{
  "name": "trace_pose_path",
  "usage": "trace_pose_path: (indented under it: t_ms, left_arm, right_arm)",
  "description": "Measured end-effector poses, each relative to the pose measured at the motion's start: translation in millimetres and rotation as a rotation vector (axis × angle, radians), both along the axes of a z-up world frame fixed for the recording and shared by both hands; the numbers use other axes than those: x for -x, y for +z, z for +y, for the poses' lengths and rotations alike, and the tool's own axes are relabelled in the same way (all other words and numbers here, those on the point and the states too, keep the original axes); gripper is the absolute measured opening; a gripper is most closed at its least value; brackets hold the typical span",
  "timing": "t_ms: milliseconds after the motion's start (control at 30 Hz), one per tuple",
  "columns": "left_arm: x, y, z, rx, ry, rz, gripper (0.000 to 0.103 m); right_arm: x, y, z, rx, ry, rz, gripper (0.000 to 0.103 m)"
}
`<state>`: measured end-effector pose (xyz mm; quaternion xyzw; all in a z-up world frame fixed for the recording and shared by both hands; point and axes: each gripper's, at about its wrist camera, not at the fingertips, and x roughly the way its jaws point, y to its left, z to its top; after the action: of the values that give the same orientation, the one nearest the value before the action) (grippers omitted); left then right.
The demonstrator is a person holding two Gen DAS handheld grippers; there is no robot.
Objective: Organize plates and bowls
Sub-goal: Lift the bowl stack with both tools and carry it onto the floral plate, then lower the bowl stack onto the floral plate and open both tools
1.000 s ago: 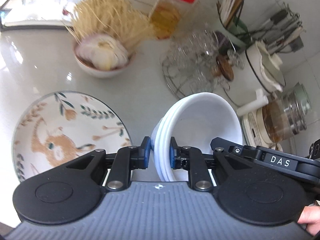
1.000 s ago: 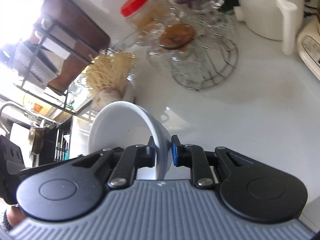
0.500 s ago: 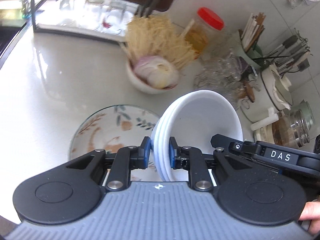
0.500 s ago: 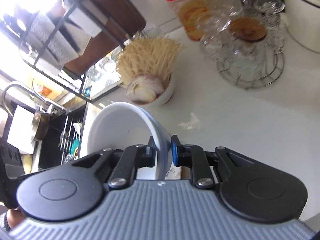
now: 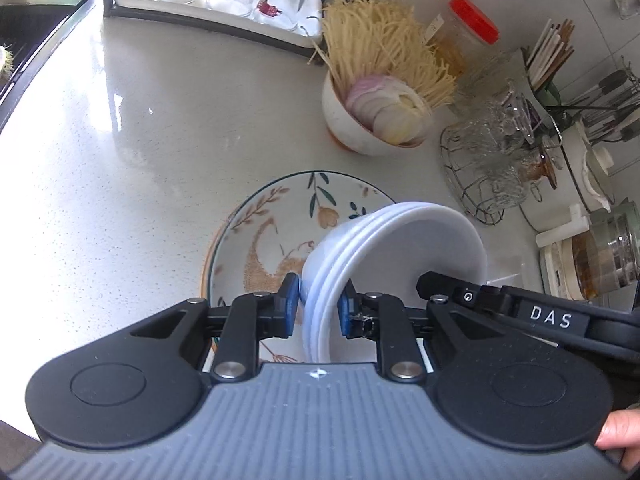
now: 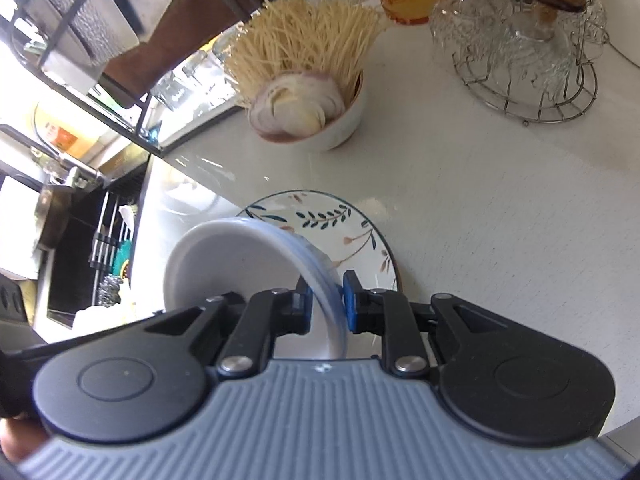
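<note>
Both grippers carried the stack of white bowls over the patterned plate | left gripper clamps one rim | right gripper clamps the opposite rim

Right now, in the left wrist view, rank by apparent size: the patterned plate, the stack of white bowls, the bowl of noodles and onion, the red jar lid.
1-2. Patterned plate and stack of white bowls: unsure, the stack is nearer and hides part of the plate.
3. Bowl of noodles and onion.
4. Red jar lid.
</note>
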<state>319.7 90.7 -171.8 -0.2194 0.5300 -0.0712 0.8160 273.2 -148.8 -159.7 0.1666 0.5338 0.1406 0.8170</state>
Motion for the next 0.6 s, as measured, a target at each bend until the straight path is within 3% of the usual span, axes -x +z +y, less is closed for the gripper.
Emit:
trace_pose_path:
  t_ms: [433,600]
  left_arm:
    - [-2,-13,2,-0.007,0.001,0.02,0.023]
    - [-2,-6,2,-0.019,-0.003,-0.011,0.037]
  right_arm:
    - [-1,-10,8,0.02,-0.016,-0.01,0.021]
    - [-2,-9,6,0.007,-0.05,-0.006,0.021]
